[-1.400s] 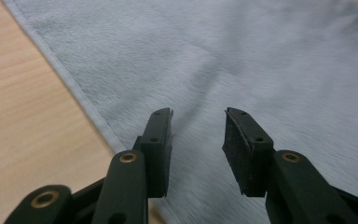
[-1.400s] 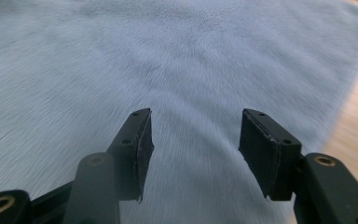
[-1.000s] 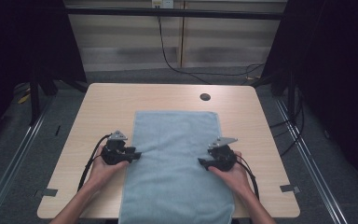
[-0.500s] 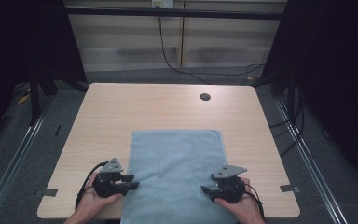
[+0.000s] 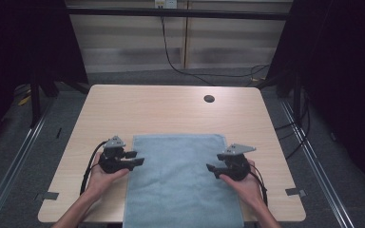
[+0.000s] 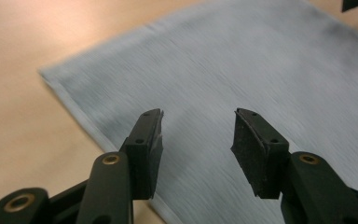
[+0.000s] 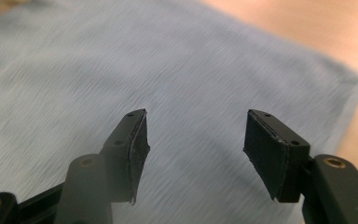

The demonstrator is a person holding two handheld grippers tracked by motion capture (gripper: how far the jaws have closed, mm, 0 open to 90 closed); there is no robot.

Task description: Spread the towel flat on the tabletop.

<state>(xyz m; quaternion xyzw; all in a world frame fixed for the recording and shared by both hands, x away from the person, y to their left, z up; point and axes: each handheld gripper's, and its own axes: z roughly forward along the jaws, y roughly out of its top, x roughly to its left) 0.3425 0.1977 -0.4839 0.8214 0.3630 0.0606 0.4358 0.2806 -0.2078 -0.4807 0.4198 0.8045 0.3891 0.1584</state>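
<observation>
A blue-grey towel (image 5: pixel 180 180) lies flat on the near half of the table (image 5: pixel 171 111), midway between the left and right edges. Its far edge runs parallel to the table's far edge, and its near end reaches the near edge and appears to hang over it. The cloth looks smooth, with a narrow hem along its sides.

The left tongs (image 5: pixel 134 159) sit at the towel's left edge, near its far left corner, with the jaws pointing inward over the cloth. In the left gripper view these tongs (image 6: pixel 196 135) stand wide apart with nothing between the pads (image 6: pixel 249 147); the towel (image 6: pixel 261 70) spreads beneath them and its hemmed edge runs past the left jaw onto bare wood.

The right tongs (image 5: pixel 212 167) sit at the towel's right edge, across from the left ones, jaws pointing inward. In the right gripper view these tongs (image 7: pixel 195 140) are also wide, holding nothing, above the towel (image 7: pixel 121 70), whose corner shows at the right against the wood.

A hand (image 5: pixel 102 178) holds the left tool from the near side; the other hand (image 5: pixel 244 183) holds the right one. A black cable loops beside each wrist.

A small dark round hole (image 5: pixel 209 99) is set in the table near its far right corner, well apart from the towel.
</observation>
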